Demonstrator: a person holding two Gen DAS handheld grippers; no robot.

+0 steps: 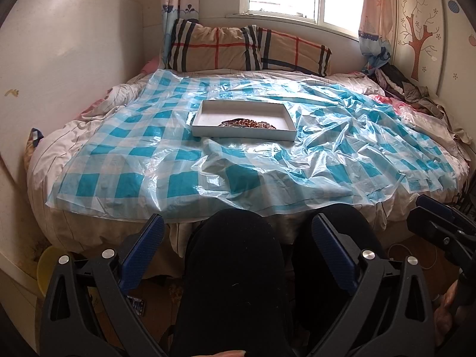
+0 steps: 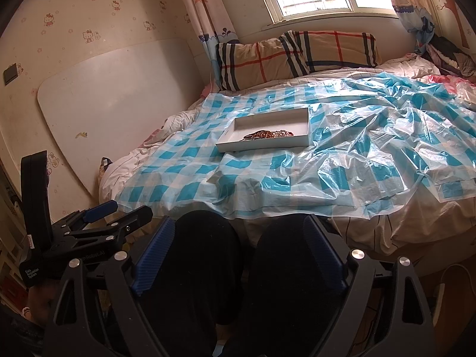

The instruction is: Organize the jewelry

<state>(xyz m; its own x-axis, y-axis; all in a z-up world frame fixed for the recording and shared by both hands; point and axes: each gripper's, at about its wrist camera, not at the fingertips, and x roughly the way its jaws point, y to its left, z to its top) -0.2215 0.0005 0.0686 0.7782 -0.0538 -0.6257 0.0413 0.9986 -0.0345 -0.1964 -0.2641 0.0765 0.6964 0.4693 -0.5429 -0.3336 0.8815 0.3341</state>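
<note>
Both the left gripper (image 1: 238,235) and right gripper (image 2: 241,235) hang spread wide, empty, off the bed's near edge; the white tray (image 1: 205,108) of beads (image 1: 250,123) sits mid-sheet, well apart.

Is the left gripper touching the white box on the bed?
Apart. In the left wrist view the left gripper is open above the person's knees, and a wide stretch of checked plastic sheet lies between it and the white box.

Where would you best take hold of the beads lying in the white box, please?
Probably from straight above, pinching the middle of the beads. They lie low against the near wall of the box, which blocks a side approach. Both the left gripper and right gripper are open and empty.
</note>
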